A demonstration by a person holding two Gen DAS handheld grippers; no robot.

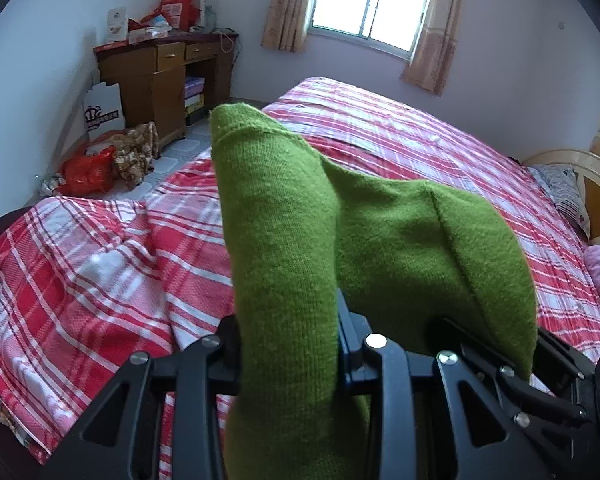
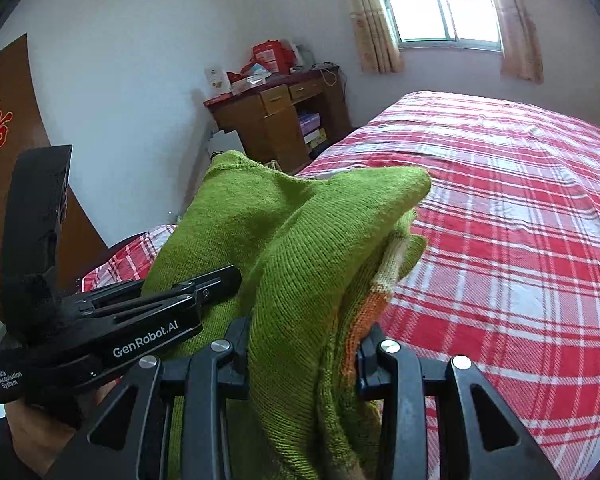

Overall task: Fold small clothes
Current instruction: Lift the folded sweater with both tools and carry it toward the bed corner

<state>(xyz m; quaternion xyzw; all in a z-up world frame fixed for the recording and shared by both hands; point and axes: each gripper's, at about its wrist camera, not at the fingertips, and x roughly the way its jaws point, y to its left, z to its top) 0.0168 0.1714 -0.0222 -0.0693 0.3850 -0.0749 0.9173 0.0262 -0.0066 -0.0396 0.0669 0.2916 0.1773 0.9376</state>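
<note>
A small green knitted garment (image 1: pixel 284 240) is bunched between the fingers of my left gripper (image 1: pixel 288 340), which is shut on it and holds it above the bed. The same green garment (image 2: pixel 296 264), with an orange and cream band at one edge, is clamped in my right gripper (image 2: pixel 304 356), also shut on it. The left gripper's body (image 2: pixel 100 320) shows in the right wrist view, close to the left of the cloth. The right gripper's frame (image 1: pixel 540 376) shows at the lower right of the left wrist view. The fingertips are hidden by cloth.
A bed with a red and white plaid cover (image 1: pixel 400 136) (image 2: pixel 520 220) lies below and ahead. A wooden desk with boxes (image 1: pixel 164 76) (image 2: pixel 284 120) stands at the far wall. Bags lie on the floor (image 1: pixel 96 168). A pillow and headboard (image 1: pixel 568 192) are at the right.
</note>
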